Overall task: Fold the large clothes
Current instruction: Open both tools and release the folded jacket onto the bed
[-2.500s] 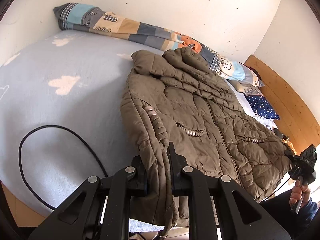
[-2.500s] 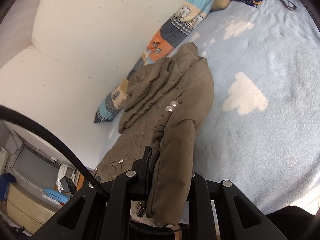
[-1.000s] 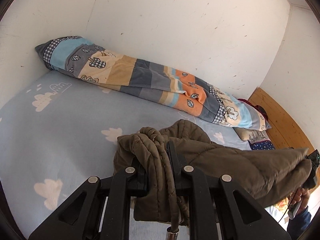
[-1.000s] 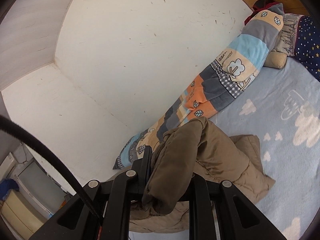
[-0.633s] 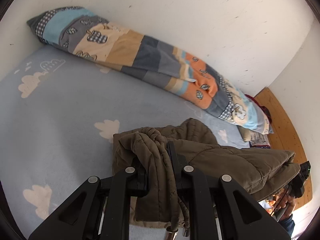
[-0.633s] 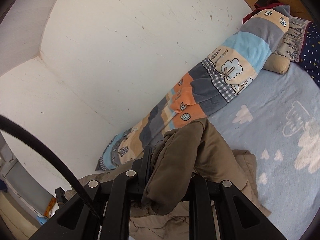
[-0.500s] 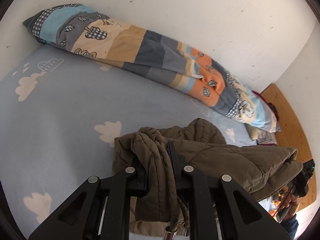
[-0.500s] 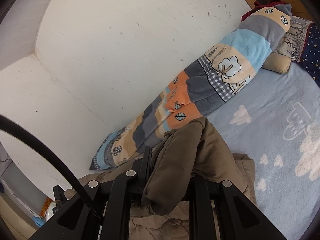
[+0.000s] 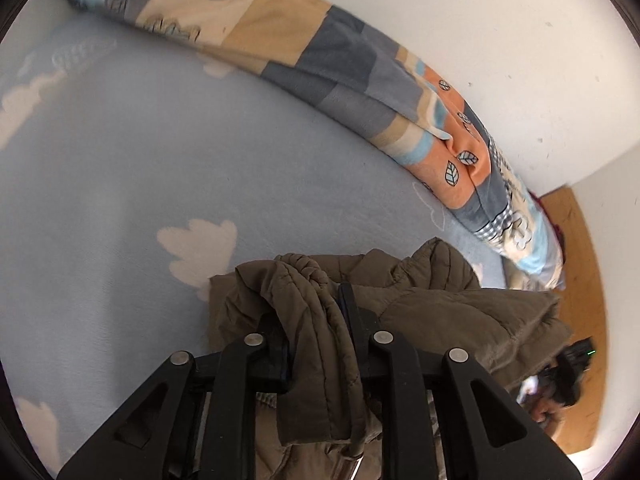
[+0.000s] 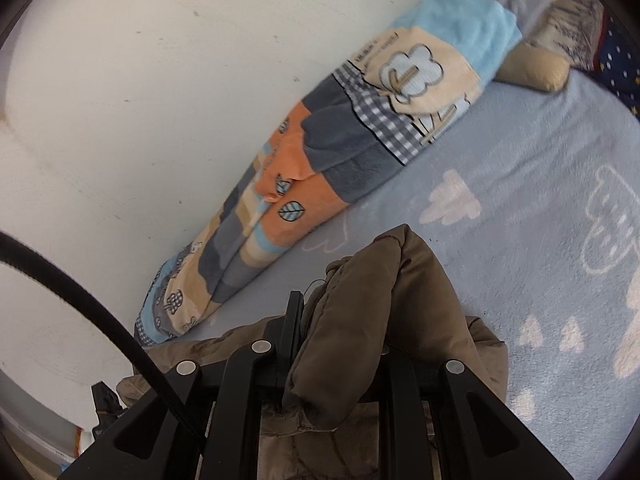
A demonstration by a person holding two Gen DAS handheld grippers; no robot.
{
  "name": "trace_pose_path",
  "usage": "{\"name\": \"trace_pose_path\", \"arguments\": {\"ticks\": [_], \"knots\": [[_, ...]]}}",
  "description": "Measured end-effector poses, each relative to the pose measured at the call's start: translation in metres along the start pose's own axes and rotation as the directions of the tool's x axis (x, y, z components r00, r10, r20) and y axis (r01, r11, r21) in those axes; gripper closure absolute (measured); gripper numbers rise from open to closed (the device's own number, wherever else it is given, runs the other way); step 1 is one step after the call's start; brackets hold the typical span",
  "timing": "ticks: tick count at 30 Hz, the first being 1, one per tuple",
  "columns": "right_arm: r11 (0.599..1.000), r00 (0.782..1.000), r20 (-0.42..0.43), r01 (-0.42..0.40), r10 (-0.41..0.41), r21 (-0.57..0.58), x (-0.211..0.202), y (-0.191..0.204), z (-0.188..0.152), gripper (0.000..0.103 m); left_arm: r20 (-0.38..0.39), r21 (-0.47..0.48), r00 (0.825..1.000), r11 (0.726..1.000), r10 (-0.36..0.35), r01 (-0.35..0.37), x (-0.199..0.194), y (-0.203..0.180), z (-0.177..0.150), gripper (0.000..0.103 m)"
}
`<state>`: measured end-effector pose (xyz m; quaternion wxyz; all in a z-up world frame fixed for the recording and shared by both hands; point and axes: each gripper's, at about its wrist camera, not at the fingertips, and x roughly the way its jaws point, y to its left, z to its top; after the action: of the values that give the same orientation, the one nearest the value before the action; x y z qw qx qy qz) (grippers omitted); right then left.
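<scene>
The olive-brown quilted jacket (image 9: pixel 440 304) hangs bunched between my two grippers above the light blue bed sheet (image 9: pixel 120 200). My left gripper (image 9: pixel 316 320) is shut on a fold of the jacket's edge with a drawstring hanging down. My right gripper (image 10: pixel 340 320) is shut on another thick fold of the jacket (image 10: pixel 360 312). In the left wrist view the right gripper (image 9: pixel 568 368) shows at the far right, at the jacket's other end. Most of the jacket's lower part is hidden below the grippers.
A rolled patchwork blanket (image 9: pixel 360 72) lies along the white wall (image 9: pixel 480 20); it also shows in the right wrist view (image 10: pixel 360 140). Pillows (image 10: pixel 560 52) sit at the bed's head. A wooden bed frame (image 9: pixel 584 280) is at the right. A black cable (image 10: pixel 80 300) crosses the right wrist view.
The jacket has been lifted off the bed and carried forward towards the wall. Both grippers have tilted down and moved closer to the blanket since half a second ago.
</scene>
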<state>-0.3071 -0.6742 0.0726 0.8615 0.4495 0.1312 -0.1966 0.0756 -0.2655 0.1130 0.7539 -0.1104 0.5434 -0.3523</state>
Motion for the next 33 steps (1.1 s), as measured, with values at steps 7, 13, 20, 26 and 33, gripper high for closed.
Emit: {"name": "trace_pose_path", "arguments": {"ticks": [7, 13, 20, 26, 33], "knots": [[0.985, 0.998, -0.057, -0.021, 0.031, 0.169, 0.033, -0.033, 0.009, 0.079, -0.037, -0.122, 0.993, 0.987, -0.111, 0.105, 0.007, 0.015, 0.017, 0.075], [0.954, 0.989, -0.027, -0.132, 0.145, 0.267, 0.019, -0.039, 0.019, 0.048, -0.028, -0.188, 0.982, 0.966, -0.187, 0.179, -0.005, 0.021, 0.023, 0.07], [0.961, 0.982, 0.083, -0.183, 0.17, 0.205, -0.033, -0.021, 0.041, 0.035, 0.027, -0.231, 0.973, 0.946, -0.229, 0.229, -0.026, 0.028, 0.022, 0.059], [0.988, 0.989, 0.003, -0.151, 0.151, -0.031, -0.048, 0.024, 0.02, 0.039, 0.145, -0.203, 0.974, 0.959, -0.171, 0.199, -0.067, 0.036, 0.029, 0.045], [0.913, 0.967, -0.223, -0.199, 0.124, -0.355, -0.013, 0.11, -0.052, 0.059, 0.179, -0.037, 0.98, 0.995, -0.085, 0.093, -0.098, 0.032, -0.016, 0.043]]}}
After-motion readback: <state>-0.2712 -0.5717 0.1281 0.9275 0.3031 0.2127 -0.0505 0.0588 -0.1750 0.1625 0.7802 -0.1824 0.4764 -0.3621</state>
